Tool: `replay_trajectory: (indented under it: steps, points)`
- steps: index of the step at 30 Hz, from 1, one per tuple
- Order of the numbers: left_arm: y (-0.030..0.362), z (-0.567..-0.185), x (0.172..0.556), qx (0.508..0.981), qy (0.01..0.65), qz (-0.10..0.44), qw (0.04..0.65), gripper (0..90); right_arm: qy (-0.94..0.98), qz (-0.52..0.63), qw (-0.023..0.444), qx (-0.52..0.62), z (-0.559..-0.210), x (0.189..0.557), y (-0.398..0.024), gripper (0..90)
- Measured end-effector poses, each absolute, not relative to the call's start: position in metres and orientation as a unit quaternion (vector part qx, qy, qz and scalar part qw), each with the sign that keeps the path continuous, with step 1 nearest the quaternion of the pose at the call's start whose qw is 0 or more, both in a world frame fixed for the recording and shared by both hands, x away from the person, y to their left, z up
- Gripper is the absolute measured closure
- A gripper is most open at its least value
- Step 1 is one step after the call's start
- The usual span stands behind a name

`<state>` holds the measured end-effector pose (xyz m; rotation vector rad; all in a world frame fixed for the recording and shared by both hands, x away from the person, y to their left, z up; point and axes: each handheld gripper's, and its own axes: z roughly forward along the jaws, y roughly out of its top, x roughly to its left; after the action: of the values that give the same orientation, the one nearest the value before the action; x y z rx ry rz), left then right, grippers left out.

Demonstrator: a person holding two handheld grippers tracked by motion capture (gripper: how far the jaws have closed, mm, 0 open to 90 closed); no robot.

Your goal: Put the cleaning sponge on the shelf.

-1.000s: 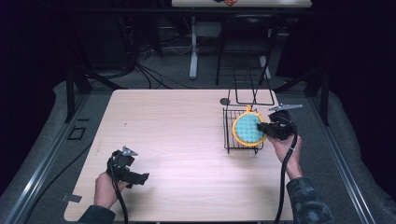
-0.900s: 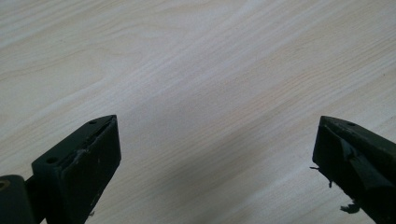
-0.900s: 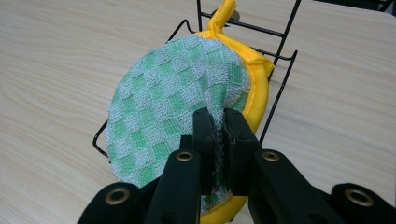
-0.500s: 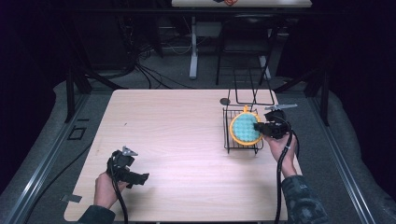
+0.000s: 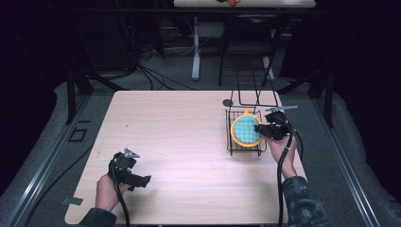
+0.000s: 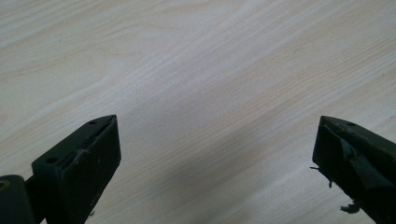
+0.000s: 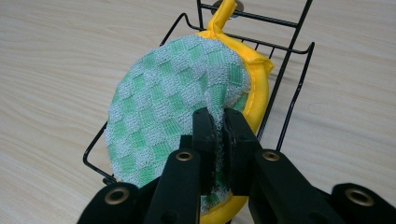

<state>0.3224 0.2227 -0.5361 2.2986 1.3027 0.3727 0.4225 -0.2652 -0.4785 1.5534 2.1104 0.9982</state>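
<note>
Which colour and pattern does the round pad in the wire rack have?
Green-and-white checks with a yellow rim; the round pad shows best in the right gripper view.

Right claw (image 7: 217,135) tight on green-checked sponge (image 7: 173,107); black wire rack (image 7: 289,79) beneath

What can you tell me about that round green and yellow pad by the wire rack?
The pad is round, with a green-checked terry face, a padded yellow rim and a yellow hanging loop on top. It stands tilted on edge over the black wire rack. The right gripper pinches its lower edge; the face puckers there.
</note>
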Motion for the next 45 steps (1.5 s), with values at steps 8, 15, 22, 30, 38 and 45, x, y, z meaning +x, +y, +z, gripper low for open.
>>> replay_trajectory:
  steps: [8, 15, 22, 30, 38, 45]
  points:
    - [0.223, -0.536, 0.322, 0.838, 0.474, 0.135, 0.234, 1.2, 0.741, 0.348, 0.169, 0.548, -0.482, 0.426, -0.264, 84.9]
    - [0.223, -0.536, 0.322, 0.838, 0.474, 0.136, 0.234, 1.2, 0.744, 0.344, 0.168, 0.547, -0.484, 0.429, -0.264, 84.9]
    - [0.223, -0.536, 0.322, 0.838, 0.474, 0.136, 0.234, 1.2, 0.743, 0.340, 0.164, 0.553, -0.488, 0.432, -0.264, 84.9]
    - [0.223, -0.536, 0.322, 0.839, 0.473, 0.133, 0.234, 1.2, 0.739, 0.335, 0.160, 0.563, -0.494, 0.435, -0.266, 84.8]
    - [0.223, -0.536, 0.323, 0.838, 0.474, 0.133, 0.234, 1.2, 0.737, 0.328, 0.157, 0.570, -0.503, 0.441, -0.266, 84.7]
    - [0.223, -0.536, 0.322, 0.838, 0.474, 0.135, 0.234, 1.2, 0.732, 0.327, 0.154, 0.577, -0.508, 0.444, -0.265, 84.6]
